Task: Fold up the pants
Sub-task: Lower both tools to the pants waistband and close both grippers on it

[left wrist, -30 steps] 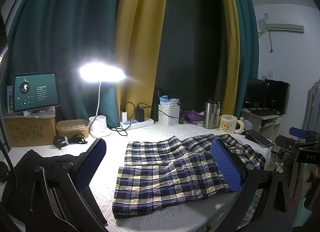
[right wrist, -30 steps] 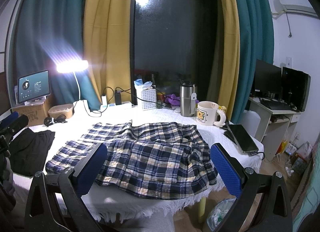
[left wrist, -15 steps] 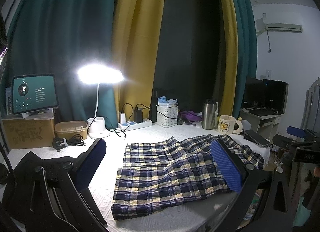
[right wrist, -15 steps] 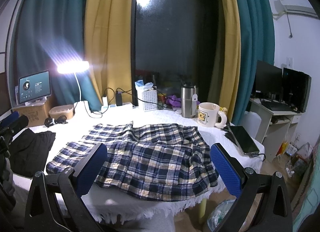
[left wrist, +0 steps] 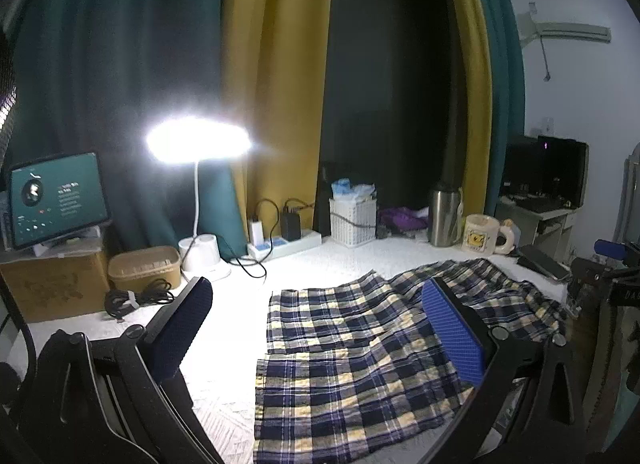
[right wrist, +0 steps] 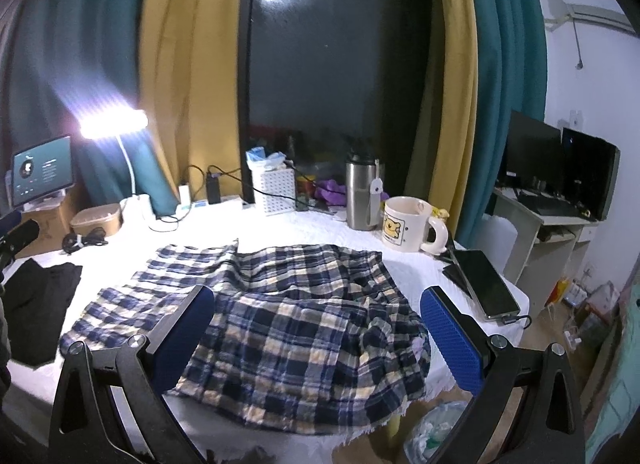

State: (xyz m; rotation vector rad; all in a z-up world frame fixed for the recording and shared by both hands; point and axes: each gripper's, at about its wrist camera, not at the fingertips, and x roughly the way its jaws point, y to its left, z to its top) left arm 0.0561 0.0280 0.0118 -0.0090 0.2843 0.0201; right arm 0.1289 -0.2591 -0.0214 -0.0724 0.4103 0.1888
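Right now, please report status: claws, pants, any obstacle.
Left claw open, holding nothing. Right claw open, holding nothing. Plaid pants spread on table, unfolded. Phone and mug beside waistband end.

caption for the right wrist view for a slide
Open right gripper above plaid pants spread flat on a white table.

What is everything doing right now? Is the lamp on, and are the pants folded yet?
Desk lamp: on, very bright.
Plaid pants: spread flat on the table, wrinkled, not folded yet.
Tablet: screen lit.
Bear mug: upright.
Steel flask: upright.
Phone: lying flat, screen dark.
Left gripper: jaws open, empty.
Right gripper: jaws open, empty.
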